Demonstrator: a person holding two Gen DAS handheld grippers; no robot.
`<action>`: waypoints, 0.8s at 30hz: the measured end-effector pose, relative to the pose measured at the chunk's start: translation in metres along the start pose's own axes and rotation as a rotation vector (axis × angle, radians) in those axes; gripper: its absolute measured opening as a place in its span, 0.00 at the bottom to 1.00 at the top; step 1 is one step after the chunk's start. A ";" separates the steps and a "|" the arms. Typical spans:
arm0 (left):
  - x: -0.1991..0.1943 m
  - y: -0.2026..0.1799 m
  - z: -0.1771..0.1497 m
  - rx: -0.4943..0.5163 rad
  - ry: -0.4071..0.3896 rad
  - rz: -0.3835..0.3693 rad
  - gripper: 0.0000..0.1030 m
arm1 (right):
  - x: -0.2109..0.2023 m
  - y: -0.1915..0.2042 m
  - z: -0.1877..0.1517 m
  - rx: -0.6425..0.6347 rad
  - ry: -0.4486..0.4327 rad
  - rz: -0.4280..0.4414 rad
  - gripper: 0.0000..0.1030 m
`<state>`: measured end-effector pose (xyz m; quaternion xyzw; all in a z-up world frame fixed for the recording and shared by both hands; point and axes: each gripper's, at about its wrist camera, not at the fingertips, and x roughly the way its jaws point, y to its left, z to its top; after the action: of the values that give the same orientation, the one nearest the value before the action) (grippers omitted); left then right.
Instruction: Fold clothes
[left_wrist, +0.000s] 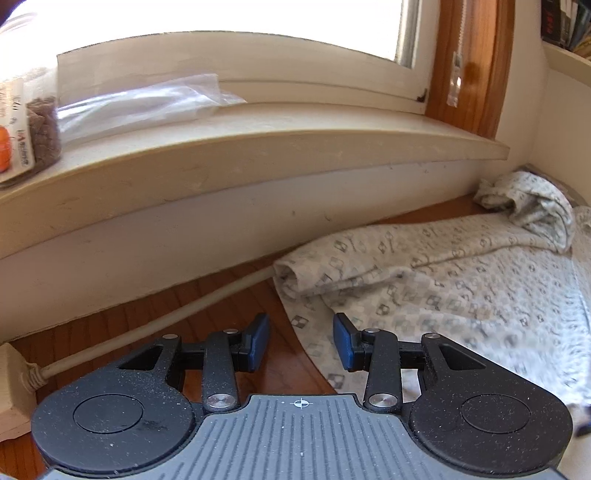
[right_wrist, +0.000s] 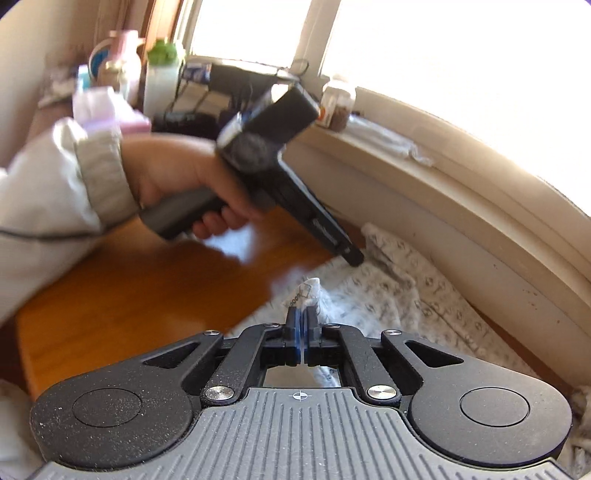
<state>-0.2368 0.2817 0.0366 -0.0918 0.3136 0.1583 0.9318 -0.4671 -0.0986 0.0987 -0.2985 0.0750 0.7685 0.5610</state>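
Observation:
A cream garment (left_wrist: 461, 280) with a grey square print lies crumpled on the wooden table (left_wrist: 229, 295), along the wall under the window sill. My left gripper (left_wrist: 301, 341) hovers open over the garment's near left edge, with nothing between its blue pads (left_wrist: 258, 339). In the right wrist view, my right gripper (right_wrist: 303, 319) is shut on a pinched peak of the garment (right_wrist: 406, 295), which sticks up just past the fingertips. A hand (right_wrist: 177, 177) in a pale sleeve holds the left gripper (right_wrist: 351, 256) further back, its tip just above the cloth.
A stone window sill (left_wrist: 258, 147) carries a jar of brown pellets (left_wrist: 33, 129) and a clear plastic bag (left_wrist: 140, 103). A white cable (left_wrist: 147, 328) runs along the wall. Bottles, a small green plant (right_wrist: 162, 51) and dark devices crowd the table's far left end.

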 end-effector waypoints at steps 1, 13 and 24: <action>-0.001 0.001 0.000 -0.009 -0.008 0.002 0.41 | -0.004 -0.001 0.003 0.016 -0.019 0.012 0.02; 0.000 -0.006 0.004 -0.025 -0.033 -0.002 0.41 | -0.004 0.015 -0.026 -0.003 0.071 0.181 0.08; -0.006 -0.052 0.009 0.060 -0.097 -0.018 0.41 | -0.044 -0.062 -0.057 0.101 0.039 -0.045 0.46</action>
<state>-0.2174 0.2344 0.0511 -0.0586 0.2718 0.1448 0.9496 -0.3806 -0.1375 0.0897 -0.2863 0.1177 0.7449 0.5910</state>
